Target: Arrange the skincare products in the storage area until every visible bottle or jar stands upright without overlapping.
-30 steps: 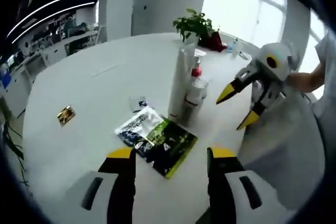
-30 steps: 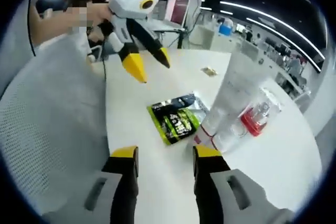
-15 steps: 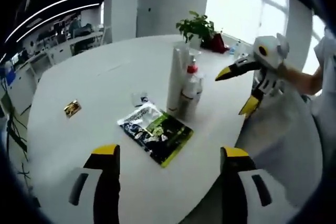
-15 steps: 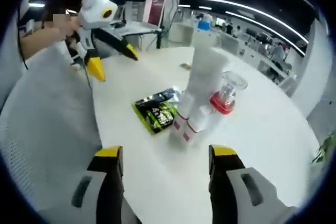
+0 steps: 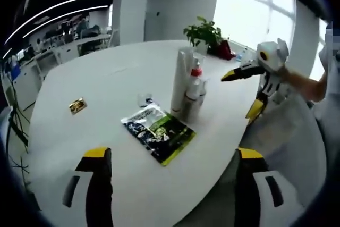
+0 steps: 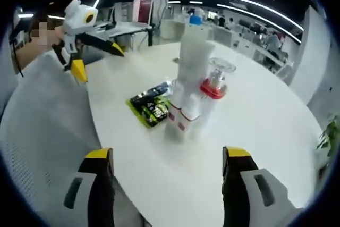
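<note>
Both grippers, left (image 5: 171,155) and right (image 6: 168,155), hung released, holding nothing. The bottles (image 5: 188,86) stood upright, clustered mid-table (image 5: 106,78), just beside a flat green packet (image 5: 158,132) toward the near edge.

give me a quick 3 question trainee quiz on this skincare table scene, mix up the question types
1. True or false: the left hand-held gripper is shut on the tall white tube.
2. Multiple choice: what lies flat on the white table beside the standing bottles? A) a towel B) a green and black sachet C) a book
3. Fill in: the pump bottle has a ____ collar under its clear cap.

Key
1. False: its jaws stand wide apart, well short of the tube, holding nothing.
2. B
3. red

The right hand-held gripper is open too.
</note>
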Tool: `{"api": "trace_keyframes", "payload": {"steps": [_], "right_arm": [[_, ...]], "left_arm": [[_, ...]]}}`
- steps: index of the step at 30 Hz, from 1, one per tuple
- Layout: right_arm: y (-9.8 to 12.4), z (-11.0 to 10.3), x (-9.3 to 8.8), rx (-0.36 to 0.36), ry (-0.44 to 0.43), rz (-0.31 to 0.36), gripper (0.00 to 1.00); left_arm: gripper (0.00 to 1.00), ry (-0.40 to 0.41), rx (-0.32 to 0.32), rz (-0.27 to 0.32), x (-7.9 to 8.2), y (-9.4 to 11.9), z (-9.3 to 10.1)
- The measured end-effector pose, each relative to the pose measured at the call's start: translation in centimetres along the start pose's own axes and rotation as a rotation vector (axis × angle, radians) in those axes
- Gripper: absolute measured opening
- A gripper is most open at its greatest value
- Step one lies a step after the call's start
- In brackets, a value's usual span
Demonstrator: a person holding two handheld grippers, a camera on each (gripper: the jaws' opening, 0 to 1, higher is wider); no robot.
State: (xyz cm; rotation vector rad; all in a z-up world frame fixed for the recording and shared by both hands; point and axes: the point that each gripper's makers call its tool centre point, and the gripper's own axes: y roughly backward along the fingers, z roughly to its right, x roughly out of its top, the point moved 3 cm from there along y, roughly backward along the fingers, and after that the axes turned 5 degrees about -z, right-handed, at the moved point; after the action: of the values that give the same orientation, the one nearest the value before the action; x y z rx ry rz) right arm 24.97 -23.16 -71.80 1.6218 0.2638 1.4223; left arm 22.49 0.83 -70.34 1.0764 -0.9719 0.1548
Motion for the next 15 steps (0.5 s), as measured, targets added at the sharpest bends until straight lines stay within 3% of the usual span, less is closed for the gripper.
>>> {"api": "trace_keyframes", "payload": {"steps": [5,10,15], "right_arm": [[-0.24,-0.01,0.02,0.001,-0.008,-0.001,0.9],[-0.5,0.12,0.02,-0.01,-0.028,-0.011,0.99],[-0.55,0.39,0.08,-0.015,-0.037,-0.007,0.99]], "left_arm": [[0.99,0.012,-0.01,-0.005,-0.2,0.04,0.21],[0.99,0.013,-0.001,-0.017,-0.59,-0.02,0.12],[0.99,0.028,0.01,-0.018,-0.8,-0.04,-0.25]]}}
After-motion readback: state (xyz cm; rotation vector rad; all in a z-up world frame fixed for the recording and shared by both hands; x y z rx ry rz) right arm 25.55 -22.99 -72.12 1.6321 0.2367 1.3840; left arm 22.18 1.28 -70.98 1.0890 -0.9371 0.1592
